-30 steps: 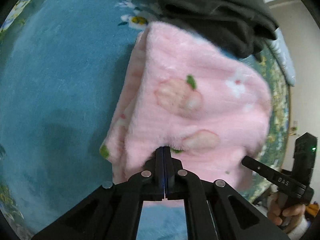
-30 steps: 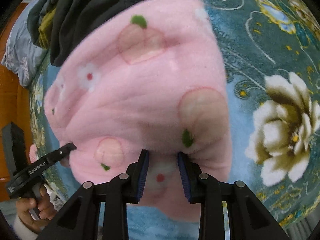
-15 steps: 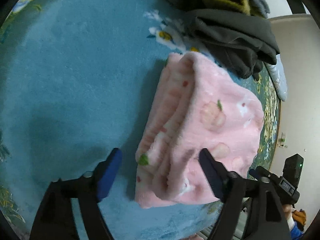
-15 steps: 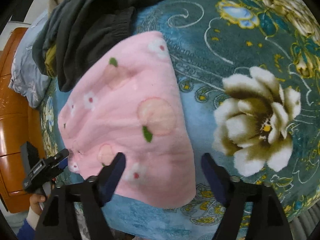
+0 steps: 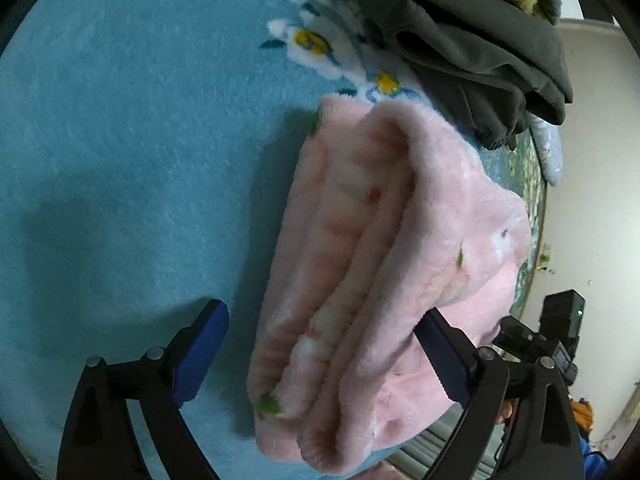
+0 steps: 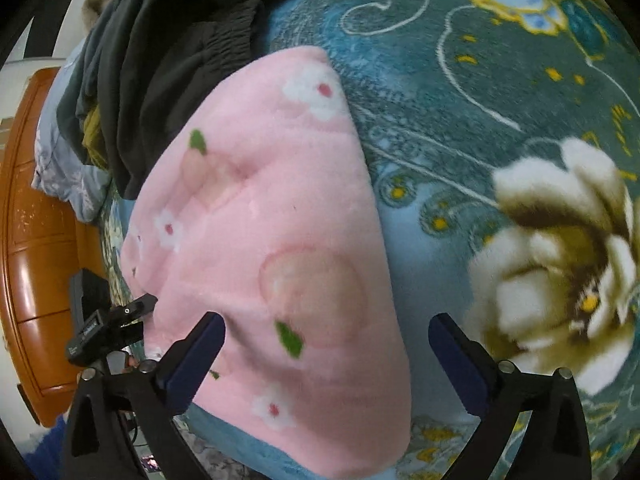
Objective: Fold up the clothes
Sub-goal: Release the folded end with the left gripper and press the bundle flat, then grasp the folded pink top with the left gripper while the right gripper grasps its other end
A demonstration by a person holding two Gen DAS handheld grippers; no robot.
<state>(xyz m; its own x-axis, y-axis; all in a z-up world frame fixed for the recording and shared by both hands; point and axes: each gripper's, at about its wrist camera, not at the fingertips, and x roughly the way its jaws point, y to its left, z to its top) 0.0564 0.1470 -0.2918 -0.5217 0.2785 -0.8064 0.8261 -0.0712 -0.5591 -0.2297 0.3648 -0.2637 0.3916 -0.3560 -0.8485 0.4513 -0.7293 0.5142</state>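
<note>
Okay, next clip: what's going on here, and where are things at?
A person with a handheld gripper in each hand is folding clothes on a blue floral blanket. A pink fleece garment lies folded in several layers on the blanket. Both the left gripper and the right gripper are wide open and hold nothing, each with its fingers spread to either side of the garment's near edge. A pile of dark clothes sits behind the pink piece, not yet folded.
</note>
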